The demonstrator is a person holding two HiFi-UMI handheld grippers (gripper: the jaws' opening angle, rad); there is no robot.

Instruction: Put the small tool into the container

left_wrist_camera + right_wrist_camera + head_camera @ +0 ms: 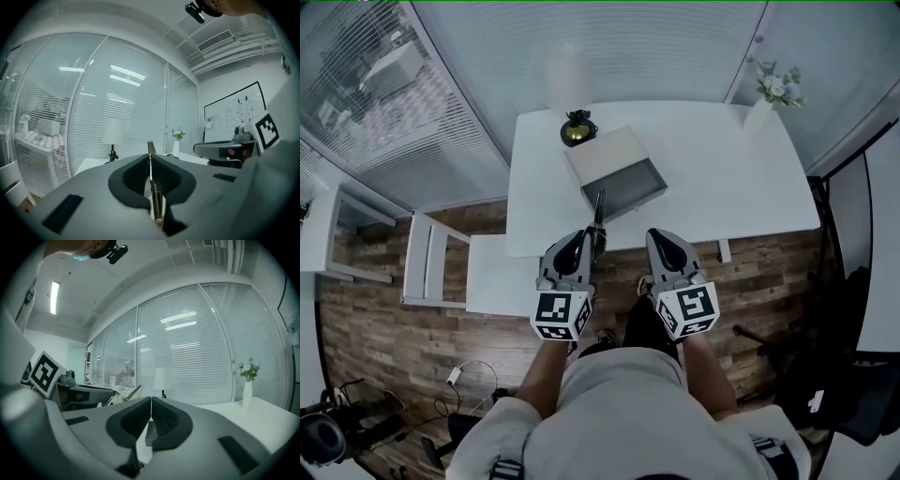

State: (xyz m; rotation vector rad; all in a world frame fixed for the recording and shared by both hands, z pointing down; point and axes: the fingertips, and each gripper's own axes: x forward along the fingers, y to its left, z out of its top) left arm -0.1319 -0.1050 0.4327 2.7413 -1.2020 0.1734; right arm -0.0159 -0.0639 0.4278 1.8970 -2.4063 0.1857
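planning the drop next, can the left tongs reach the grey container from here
Probably yes: the left tongs hold the small tool just short of the open container, with nothing visible between them.

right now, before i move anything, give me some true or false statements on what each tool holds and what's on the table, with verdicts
1. The left tool is shut on a slim metal implement. True.
2. The right tool grips something as well. False: its jaws meet with nothing between them.
3. The implement lies inside the grey box. False: it is clamped in the left tool, pointing toward the box.
4. A vase of flowers stands at the far right corner of the white table. True.
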